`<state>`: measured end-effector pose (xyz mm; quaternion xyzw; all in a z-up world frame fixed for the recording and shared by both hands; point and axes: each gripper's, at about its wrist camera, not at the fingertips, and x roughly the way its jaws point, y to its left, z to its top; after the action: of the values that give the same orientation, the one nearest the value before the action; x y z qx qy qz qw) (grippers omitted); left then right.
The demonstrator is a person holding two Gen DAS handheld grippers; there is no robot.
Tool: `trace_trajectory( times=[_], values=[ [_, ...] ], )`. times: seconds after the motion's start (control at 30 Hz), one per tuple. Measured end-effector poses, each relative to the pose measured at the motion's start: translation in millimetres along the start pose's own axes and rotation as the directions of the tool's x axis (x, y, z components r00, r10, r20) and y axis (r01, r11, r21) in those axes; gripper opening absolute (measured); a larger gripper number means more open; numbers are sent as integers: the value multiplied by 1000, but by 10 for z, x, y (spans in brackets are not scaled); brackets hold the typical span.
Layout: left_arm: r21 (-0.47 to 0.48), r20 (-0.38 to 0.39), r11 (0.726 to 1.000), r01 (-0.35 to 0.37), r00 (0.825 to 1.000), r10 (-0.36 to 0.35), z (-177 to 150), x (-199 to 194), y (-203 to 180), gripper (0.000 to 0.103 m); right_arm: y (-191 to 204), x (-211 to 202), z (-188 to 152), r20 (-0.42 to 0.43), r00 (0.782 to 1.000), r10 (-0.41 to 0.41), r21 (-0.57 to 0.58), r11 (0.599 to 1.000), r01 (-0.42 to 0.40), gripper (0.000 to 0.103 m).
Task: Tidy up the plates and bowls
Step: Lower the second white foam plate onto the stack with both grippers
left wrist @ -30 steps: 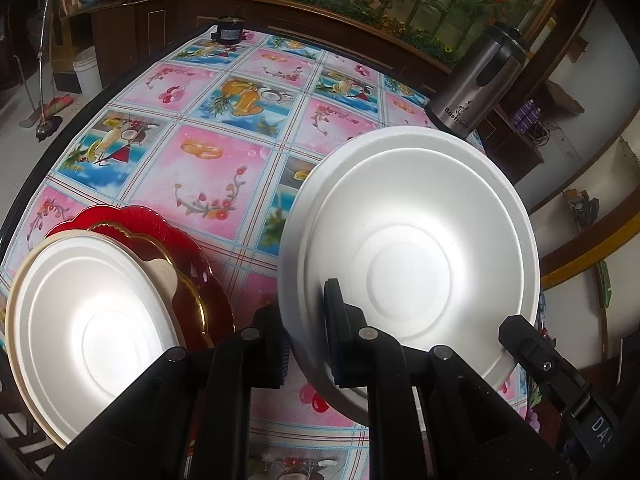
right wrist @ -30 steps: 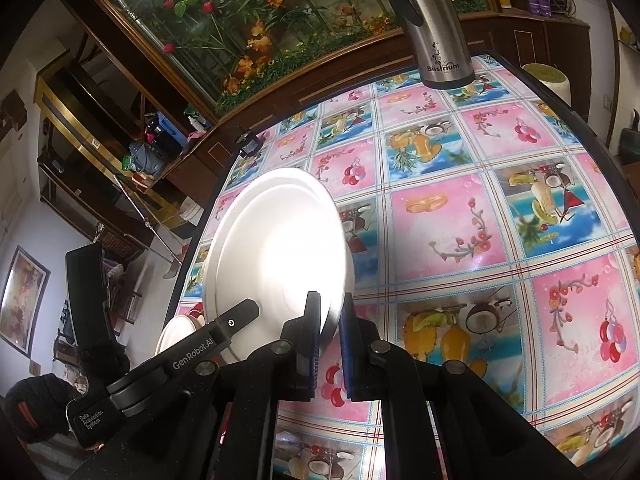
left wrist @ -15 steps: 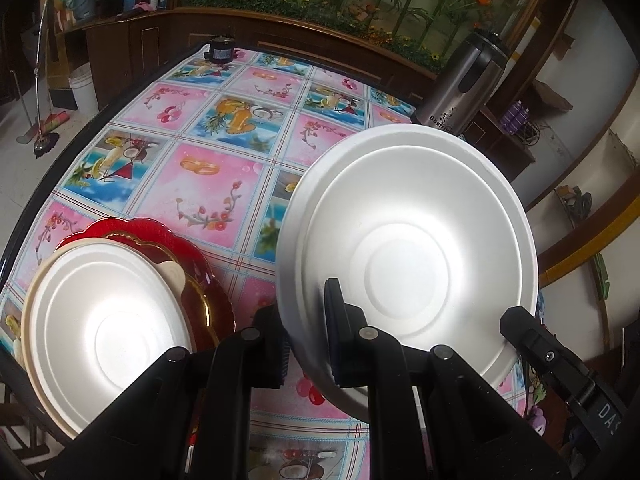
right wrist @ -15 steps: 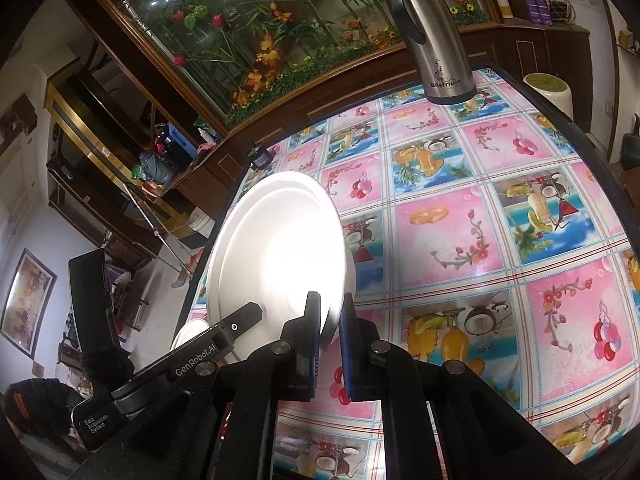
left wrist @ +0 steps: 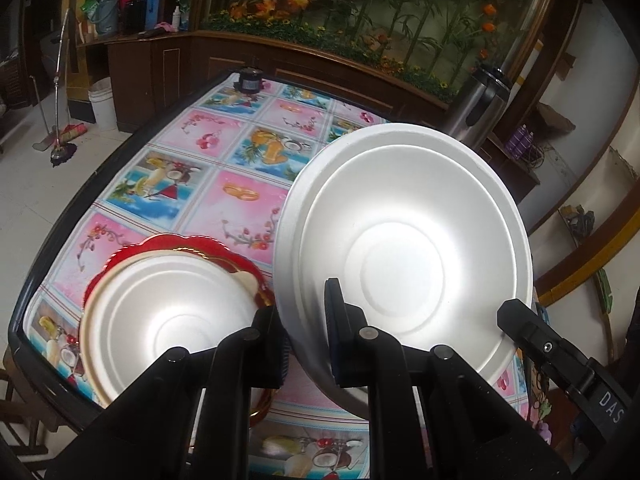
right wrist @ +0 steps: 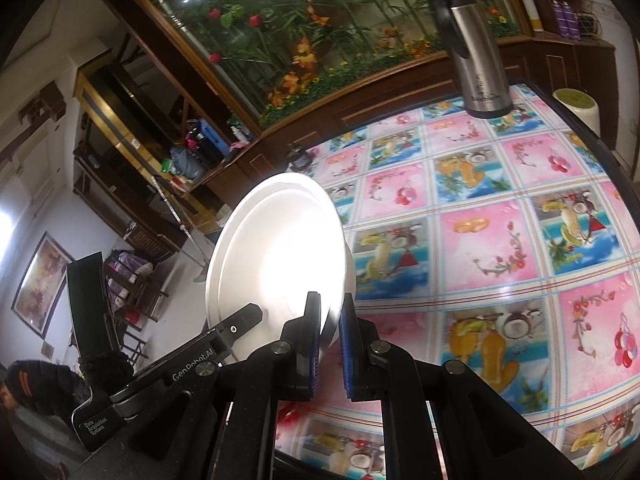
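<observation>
A white bowl (left wrist: 400, 248) hangs tilted above the table, held at two places on its rim. My left gripper (left wrist: 300, 304) is shut on its near rim, and my right gripper (left wrist: 516, 316) comes in at the bowl's lower right. In the right wrist view the same bowl (right wrist: 276, 252) stands almost edge-on, with my right gripper (right wrist: 330, 300) shut on its rim and my left gripper (right wrist: 248, 314) at its lower left. A second white bowl (left wrist: 172, 312) rests on a cream plate (left wrist: 246, 278) stacked on a red plate (left wrist: 224, 250) with gold trim, at the table's near left.
The table (right wrist: 500, 240) has a pink and blue fruit-print cloth and a dark raised edge. A steel thermos (right wrist: 476, 52) stands at its far side, a small black object (left wrist: 249, 79) at the far left corner. A person (right wrist: 24, 388) is low on the left.
Both grippers have risen with the white bowl between them, and the table looks farther below. In the left wrist view the stack of plates has slid toward the middle.
</observation>
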<state>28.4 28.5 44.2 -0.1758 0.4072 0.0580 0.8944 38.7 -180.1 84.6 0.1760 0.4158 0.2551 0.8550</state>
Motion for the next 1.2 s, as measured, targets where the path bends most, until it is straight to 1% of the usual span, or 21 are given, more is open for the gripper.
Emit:
trace_trajectory(
  times=[0.27,0.5,0.93,1.2],
  values=[
    [-12,39,999,-38,998,39,-18,-246,282,13,279,56,-71,-16,998,60,-42,997,-60,9],
    [-37,65,998,-55,996,57,-86,-422,528,13,523,91,-195,-37,993,108,-77,991,-111,9],
    [-97,74,992,-76,994,83,-230,-472,848,13,791,258,-384,-80,988,134,-114,983,-143,9],
    [-132,71,986,-102,991,112,-315,-521,1017,13,890,410,-451,-124,979,163,-127,976,-179,9]
  ],
)
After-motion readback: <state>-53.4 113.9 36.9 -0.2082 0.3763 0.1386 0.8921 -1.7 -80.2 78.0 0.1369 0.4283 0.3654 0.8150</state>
